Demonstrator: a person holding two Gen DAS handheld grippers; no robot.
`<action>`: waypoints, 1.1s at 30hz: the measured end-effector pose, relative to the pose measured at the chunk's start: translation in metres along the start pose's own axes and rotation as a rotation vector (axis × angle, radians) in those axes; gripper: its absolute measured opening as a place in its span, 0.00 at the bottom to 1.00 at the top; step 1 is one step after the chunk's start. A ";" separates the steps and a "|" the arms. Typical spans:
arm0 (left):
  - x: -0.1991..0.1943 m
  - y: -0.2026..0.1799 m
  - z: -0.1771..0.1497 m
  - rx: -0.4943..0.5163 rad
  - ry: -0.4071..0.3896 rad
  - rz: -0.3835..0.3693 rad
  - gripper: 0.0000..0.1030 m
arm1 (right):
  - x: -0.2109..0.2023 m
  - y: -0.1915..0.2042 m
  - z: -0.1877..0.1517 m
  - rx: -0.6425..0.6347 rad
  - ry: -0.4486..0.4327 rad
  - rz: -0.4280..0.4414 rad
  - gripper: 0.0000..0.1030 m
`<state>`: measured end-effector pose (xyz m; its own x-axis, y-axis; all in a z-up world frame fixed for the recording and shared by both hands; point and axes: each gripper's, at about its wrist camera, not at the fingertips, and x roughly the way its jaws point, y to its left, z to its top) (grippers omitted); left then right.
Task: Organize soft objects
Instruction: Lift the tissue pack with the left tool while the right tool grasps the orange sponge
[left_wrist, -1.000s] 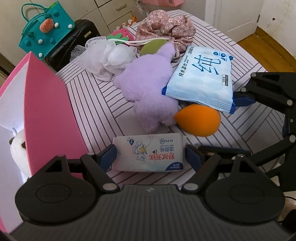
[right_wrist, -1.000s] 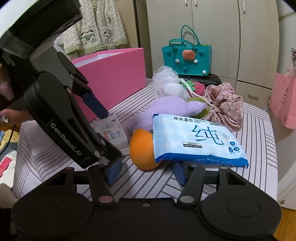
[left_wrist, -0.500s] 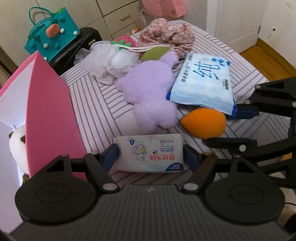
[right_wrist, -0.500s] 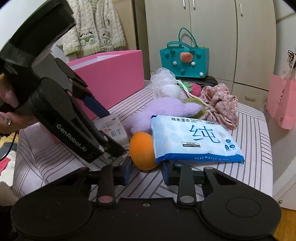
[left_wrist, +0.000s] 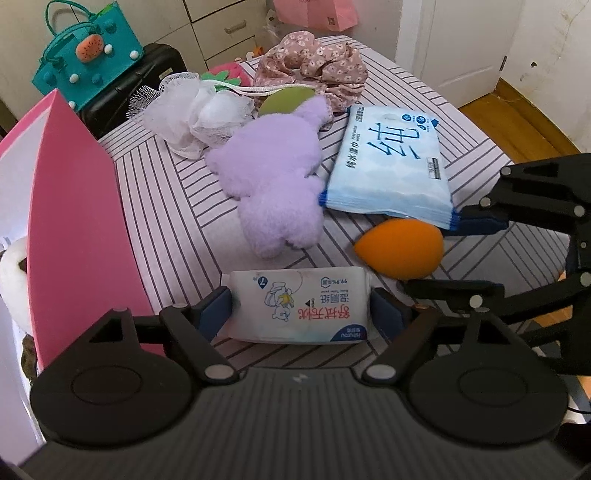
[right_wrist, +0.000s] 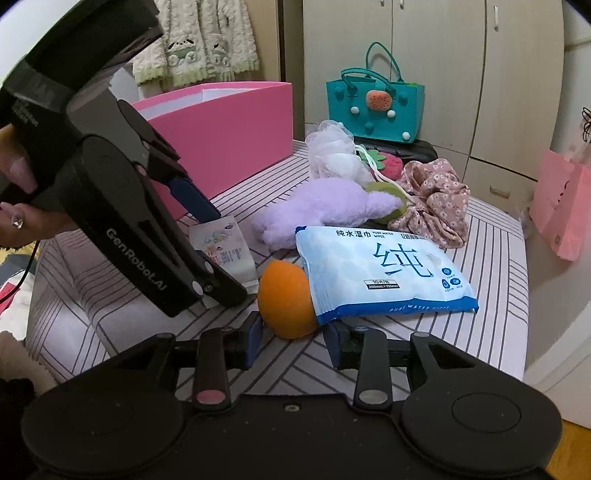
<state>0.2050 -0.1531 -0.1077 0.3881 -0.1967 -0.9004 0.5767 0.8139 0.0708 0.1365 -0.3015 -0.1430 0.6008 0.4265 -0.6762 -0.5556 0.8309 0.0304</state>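
Since a second ago the right gripper (right_wrist: 293, 341) has narrowed its fingers a lot and slid in around the orange beauty sponge (right_wrist: 286, 300), while the left gripper (left_wrist: 301, 314) hasn't budged: it's clamped on the small wet-tissue pack (left_wrist: 300, 304), pads pressing both short ends, down by the striped tablecloth (left_wrist: 173, 206). The right one isn't gripping yet; its pads sit just either side of the sponge, with small gaps, so it's open.

Stuff that could go wrong: the big blue wipes pack (right_wrist: 384, 273) lies overlapping the sponge's top, so pulling the sponge out could drag or flip that pack toward the table edge. The sponge is also round and squishy, so an off-centre pinch could squirt it forward into the purple plush (left_wrist: 275, 184).

Room-wise, the two grippers are really close, the left one's arm nearly touching the sponge side. The pink box (left_wrist: 77, 229) is right beside the left gripper, probably the drop spot, though its inside is hard to see. The near right of the table has open cloth.
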 end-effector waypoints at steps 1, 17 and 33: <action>0.001 0.001 0.000 -0.002 0.003 -0.007 0.86 | 0.000 -0.001 0.000 0.001 -0.008 0.005 0.43; -0.005 0.004 -0.008 -0.020 -0.014 -0.014 0.66 | 0.001 0.000 -0.004 0.072 -0.027 0.026 0.40; -0.053 -0.008 -0.040 0.020 -0.005 -0.081 0.66 | -0.029 0.020 0.000 0.124 0.103 0.076 0.40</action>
<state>0.1511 -0.1270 -0.0775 0.3430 -0.2638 -0.9015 0.6207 0.7841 0.0067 0.1086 -0.2974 -0.1227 0.4944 0.4562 -0.7399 -0.5184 0.8380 0.1703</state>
